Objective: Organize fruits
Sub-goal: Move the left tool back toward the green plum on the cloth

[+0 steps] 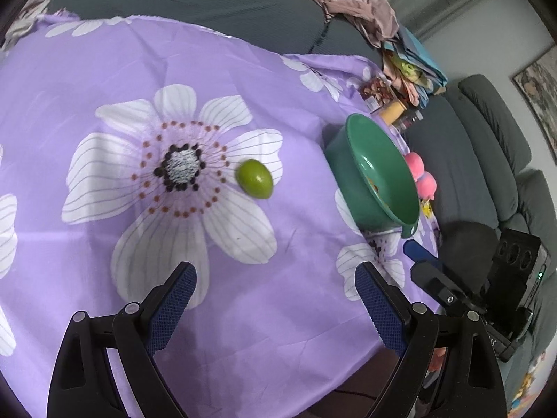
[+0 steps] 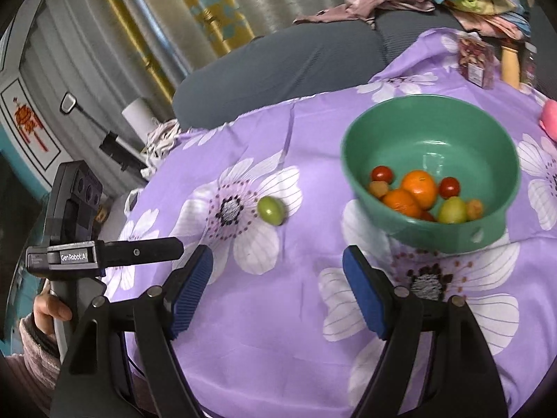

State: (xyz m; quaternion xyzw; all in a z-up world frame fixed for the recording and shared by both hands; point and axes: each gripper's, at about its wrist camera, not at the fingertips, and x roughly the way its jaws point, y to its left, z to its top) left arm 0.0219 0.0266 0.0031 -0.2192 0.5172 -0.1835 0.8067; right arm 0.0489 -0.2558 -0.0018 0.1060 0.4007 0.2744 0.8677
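Ahead of left gripper (image 1: 273, 280), green fruit (image 1: 254, 178)

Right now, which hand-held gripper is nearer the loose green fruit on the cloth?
Left, by a small margin. The left hand-held gripper faces the green fruit straight ahead; the right hand-held gripper sits beside it, toward the green bowl.

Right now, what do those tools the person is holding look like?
Each hand-held gripper, left and right, is black plastic with two angled fingers tipped in ribbed blue pads. One carries a white "GenRobot.AI" label. A knitted pinkish sleeve covers the wrist.
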